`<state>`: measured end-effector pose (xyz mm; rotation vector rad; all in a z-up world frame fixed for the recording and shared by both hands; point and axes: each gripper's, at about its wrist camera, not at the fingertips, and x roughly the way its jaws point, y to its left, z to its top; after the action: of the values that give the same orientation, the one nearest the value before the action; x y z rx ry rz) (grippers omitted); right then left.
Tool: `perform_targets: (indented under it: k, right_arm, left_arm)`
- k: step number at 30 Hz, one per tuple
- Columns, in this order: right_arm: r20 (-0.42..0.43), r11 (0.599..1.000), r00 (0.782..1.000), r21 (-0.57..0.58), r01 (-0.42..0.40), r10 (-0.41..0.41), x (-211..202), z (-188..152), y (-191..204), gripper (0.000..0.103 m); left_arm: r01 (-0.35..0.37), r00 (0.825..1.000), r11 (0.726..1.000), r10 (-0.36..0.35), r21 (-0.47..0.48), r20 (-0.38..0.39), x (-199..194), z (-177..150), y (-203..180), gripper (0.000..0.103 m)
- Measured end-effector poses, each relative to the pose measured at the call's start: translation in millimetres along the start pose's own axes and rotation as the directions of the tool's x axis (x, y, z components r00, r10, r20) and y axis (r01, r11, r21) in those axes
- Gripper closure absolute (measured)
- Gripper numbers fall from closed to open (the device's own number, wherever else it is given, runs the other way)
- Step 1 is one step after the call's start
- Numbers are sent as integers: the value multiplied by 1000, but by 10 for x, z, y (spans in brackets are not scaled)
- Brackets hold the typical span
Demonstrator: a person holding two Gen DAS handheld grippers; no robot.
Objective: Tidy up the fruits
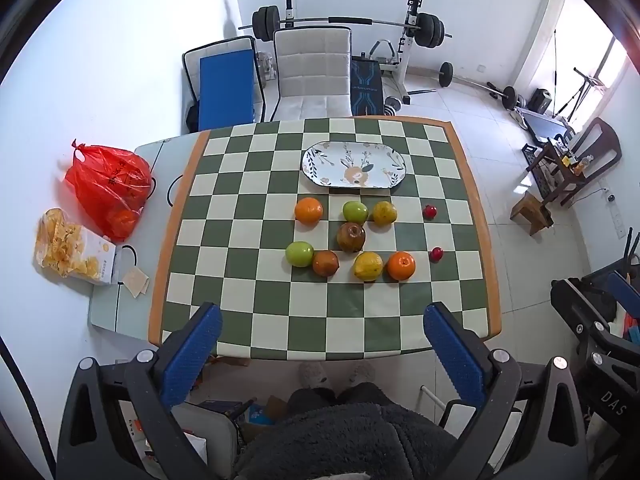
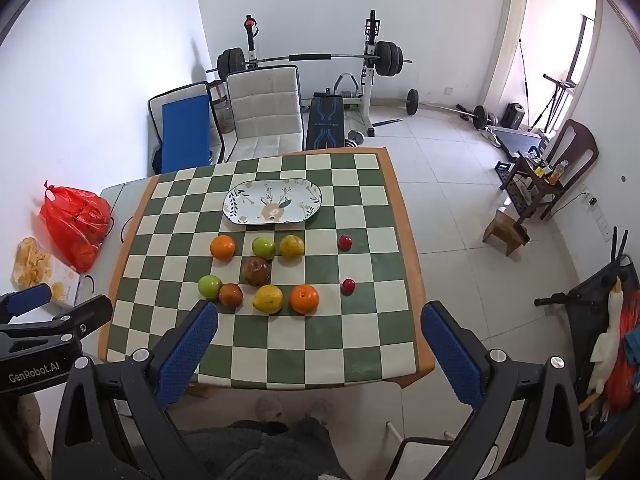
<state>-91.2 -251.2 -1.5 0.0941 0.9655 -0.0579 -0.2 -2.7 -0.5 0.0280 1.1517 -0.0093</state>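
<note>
I see the fruit (image 1: 348,240) lying loose in a cluster near the middle of the checkered tablecloth (image 1: 248,320), just on my side of the oval plate (image 1: 354,165), which holds nothing. Both of my grippers hang above the near table edge, well short of the cluster: the left gripper (image 1: 322,340) has its blue-padded fingers spread wide with nothing between them, and the right gripper (image 2: 318,338) is spread the same way, empty, its left fingertip close over the brownish fruit (image 2: 231,294) in that view.

On the left gripper's black body, seen from the right wrist camera, I read "GenRobot.AI". On the right gripper's body, seen from the left wrist camera, I make out "DAS". The red plastic bag (image 1: 110,184) carries dark print too blurred to read.

The cluster has two oranges (image 1: 308,210), two green apples (image 1: 355,211), yellow fruit (image 1: 368,266), a dark brown apple (image 1: 351,237), and two small red fruits (image 1: 429,211) off to the right.
</note>
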Motion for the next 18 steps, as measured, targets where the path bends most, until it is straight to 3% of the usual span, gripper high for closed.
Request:
perform_targets:
  k: [18]
  right_arm:
    - [-11,1000,1000,-14,1,-2,73,-26,43,0]
  left_arm:
    - [14,1000,1000,-13,-2,3,-4,-3,14,0]
